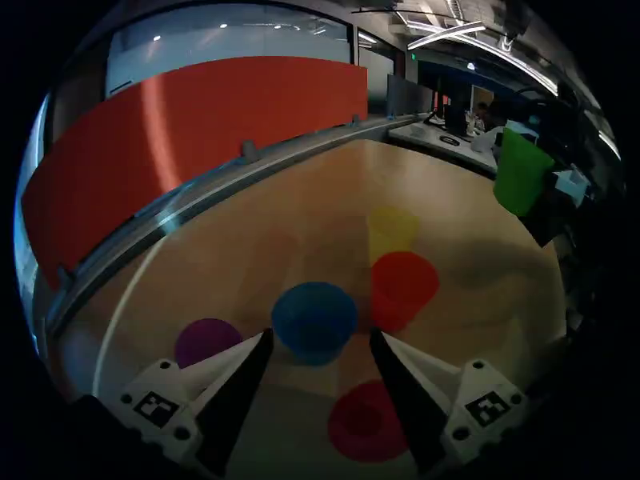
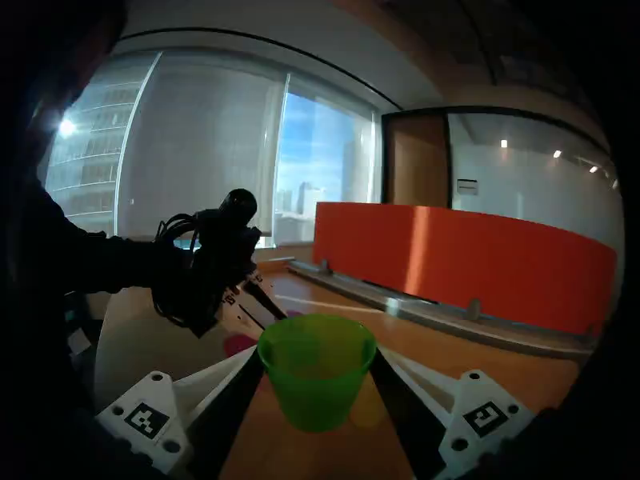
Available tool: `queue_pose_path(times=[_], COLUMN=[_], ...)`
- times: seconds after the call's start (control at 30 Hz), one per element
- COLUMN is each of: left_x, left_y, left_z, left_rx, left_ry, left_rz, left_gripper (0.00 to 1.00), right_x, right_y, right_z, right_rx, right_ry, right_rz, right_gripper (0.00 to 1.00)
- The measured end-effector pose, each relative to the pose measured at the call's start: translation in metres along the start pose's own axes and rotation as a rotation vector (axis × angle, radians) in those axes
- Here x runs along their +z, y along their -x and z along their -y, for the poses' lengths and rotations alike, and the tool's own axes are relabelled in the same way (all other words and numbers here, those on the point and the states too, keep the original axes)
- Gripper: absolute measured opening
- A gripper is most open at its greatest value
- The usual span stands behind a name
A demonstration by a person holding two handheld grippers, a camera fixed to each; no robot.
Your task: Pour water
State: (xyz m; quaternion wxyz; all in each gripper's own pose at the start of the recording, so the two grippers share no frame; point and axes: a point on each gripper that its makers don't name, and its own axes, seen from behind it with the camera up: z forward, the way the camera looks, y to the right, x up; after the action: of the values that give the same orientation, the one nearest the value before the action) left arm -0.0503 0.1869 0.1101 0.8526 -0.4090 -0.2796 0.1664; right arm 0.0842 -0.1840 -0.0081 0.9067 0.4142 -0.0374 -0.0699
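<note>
In the right gripper view, my right gripper (image 2: 318, 354) is shut on a translucent green cup (image 2: 318, 384), held upright above the wooden table (image 2: 448, 344). The left gripper view has the same green cup (image 1: 520, 172) raised at the far right. My left gripper (image 1: 320, 336) is open, and a blue cup (image 1: 314, 320) stands on the table just beyond its fingertips. Near the blue cup stand a purple cup (image 1: 206, 340), an orange-red cup (image 1: 402, 288), a yellow cup (image 1: 392, 230) and a crimson cup (image 1: 364, 420). The left gripper (image 2: 240, 300), held by a dark-sleeved hand, appears to the left behind the green cup.
An orange partition (image 1: 200, 128) with a metal rail runs along the table's far edge. A dark desk with monitors (image 1: 452, 132) stands beyond the table's end. Large windows (image 2: 200, 160) lie behind the person's arm. Bare wood (image 1: 320, 200) lies between the cups and the rail.
</note>
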Motion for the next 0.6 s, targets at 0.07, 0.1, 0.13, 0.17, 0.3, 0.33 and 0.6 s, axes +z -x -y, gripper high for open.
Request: queue_pose_path(times=[0.07, 0.1, 0.13, 0.17, 0.3, 0.33, 0.6], left_x=[0.003, 0.005, 0.006, 0.008, 0.012, 0.013, 0.024], left_y=[0.002, 0.003, 0.003, 0.004, 0.006, 0.007, 0.012], left_z=[0.000, 0.001, 0.001, 0.001, 0.001, 0.002, 0.008], left_rx=[-0.004, -0.005, -0.006, -0.007, -0.004, -0.003, -0.012], left_ry=[0.000, 0.000, 0.000, 0.000, -0.004, -0.008, -0.031], left_rz=[0.014, 0.021, 0.027, 0.031, 0.049, 0.054, 0.087], left_gripper=[0.89, 0.89, 0.89, 0.89, 0.89, 0.89, 0.89], right_x=[-0.001, -0.001, -0.002, -0.002, -0.003, -0.004, -0.006], right_y=[0.000, 0.000, 0.000, 0.000, 0.002, 0.002, 0.002], right_z=[-0.001, -0.002, -0.002, -0.002, -0.003, -0.003, -0.004], right_rx=[-0.001, -0.001, -0.002, -0.003, -0.005, -0.005, -0.004], right_ry=[0.002, 0.003, 0.004, 0.005, 0.009, 0.009, 0.011], right_rz=[0.000, 0.001, 0.001, 0.001, 0.004, 0.004, 0.005], right_gripper=[0.92, 0.92, 0.92, 0.92, 0.92, 0.93, 0.92])
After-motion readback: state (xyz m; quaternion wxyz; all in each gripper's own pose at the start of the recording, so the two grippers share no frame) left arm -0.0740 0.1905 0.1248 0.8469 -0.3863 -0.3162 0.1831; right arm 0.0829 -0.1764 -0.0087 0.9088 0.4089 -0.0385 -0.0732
